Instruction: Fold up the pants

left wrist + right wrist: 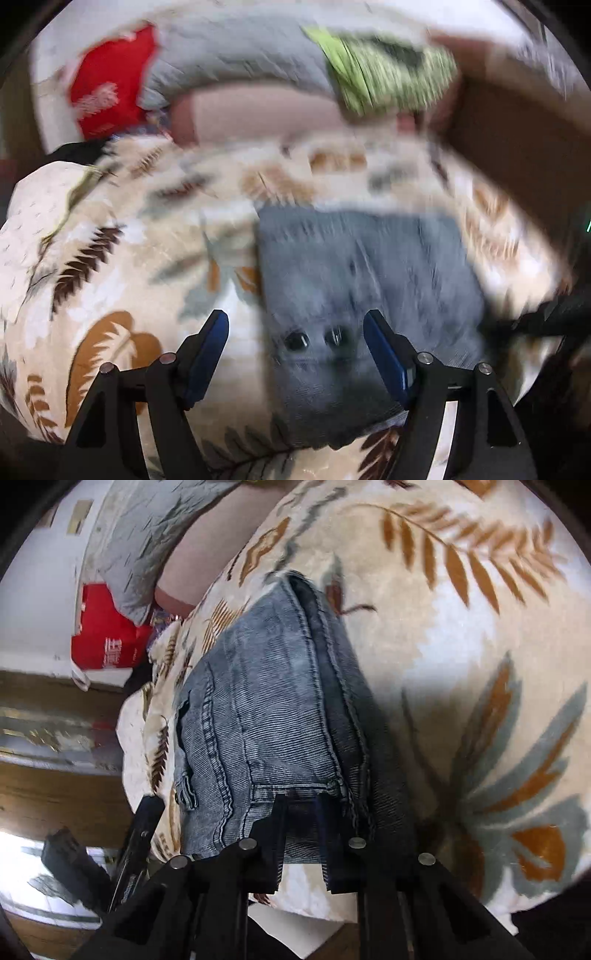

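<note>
Two grippers are working: my left gripper (295,325) is hovering apart over the folded pants (362,280) on the leaf-print blanket (110,258); my right gripper (301,805) is pinching their edge, risking dragging layers askew.

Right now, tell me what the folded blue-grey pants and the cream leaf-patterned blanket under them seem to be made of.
Folded blue-grey pants: probably faded denim or fine corduroy; thin ribbed lines, doubled stitched seams and a matte washed-out surface show in the right wrist view.
Cream leaf-patterned blanket: likely plush fleece; its surface looks soft and fuzzy with a faint sheen, and the brown and grey-green leaf edges blur into the pile.
</note>
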Demonstrator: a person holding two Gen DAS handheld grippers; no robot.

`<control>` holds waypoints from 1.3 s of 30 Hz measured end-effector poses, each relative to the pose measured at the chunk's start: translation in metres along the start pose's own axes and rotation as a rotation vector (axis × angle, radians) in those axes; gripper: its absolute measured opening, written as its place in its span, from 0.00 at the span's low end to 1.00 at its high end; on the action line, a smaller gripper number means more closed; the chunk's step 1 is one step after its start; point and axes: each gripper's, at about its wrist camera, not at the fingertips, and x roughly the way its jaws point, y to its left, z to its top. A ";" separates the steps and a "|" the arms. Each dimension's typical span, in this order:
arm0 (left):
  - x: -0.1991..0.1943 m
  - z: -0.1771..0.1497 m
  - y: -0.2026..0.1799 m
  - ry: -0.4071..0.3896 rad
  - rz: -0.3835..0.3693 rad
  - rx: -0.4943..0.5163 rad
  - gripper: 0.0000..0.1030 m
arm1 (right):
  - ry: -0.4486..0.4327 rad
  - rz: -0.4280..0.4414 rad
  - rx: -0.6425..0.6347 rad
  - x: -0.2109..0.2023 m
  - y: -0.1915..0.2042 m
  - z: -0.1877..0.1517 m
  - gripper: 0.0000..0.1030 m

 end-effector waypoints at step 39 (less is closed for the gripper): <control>0.027 -0.016 0.008 0.064 -0.176 -0.091 0.78 | 0.296 -0.521 -0.747 0.176 0.260 0.115 0.86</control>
